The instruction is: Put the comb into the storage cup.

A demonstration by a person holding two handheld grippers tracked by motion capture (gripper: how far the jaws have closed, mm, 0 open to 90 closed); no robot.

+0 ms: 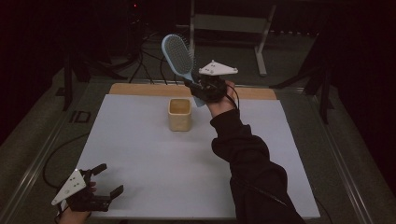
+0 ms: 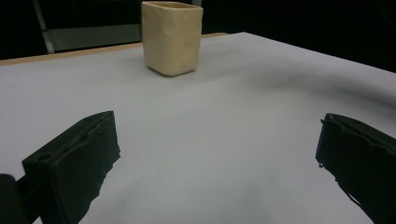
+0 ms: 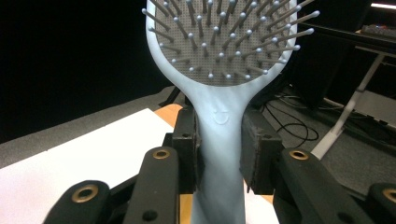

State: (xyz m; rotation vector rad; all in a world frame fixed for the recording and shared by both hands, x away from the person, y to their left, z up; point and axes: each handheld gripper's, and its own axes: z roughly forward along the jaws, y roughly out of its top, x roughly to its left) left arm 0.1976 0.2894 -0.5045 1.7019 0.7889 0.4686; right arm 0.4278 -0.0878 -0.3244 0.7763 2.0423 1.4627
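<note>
Our right gripper (image 1: 196,88) is clamped on the handle of the light blue hairbrush (image 1: 178,55), above the table (image 1: 154,158) behind the yellow cup (image 1: 180,114). The brush head rises up and away from the jaws. Our left gripper (image 1: 103,179) rests wide apart, holding nothing.

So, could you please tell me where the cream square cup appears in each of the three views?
High view: the cream cup stands on the white table, centre, just left of the right tongs holding the hairbrush.
Left gripper view: the cup is at top centre, beyond the open jaws.
Right gripper view: not in it.
Shared landmark: the table's wooden far edge, behind the cup.
</note>
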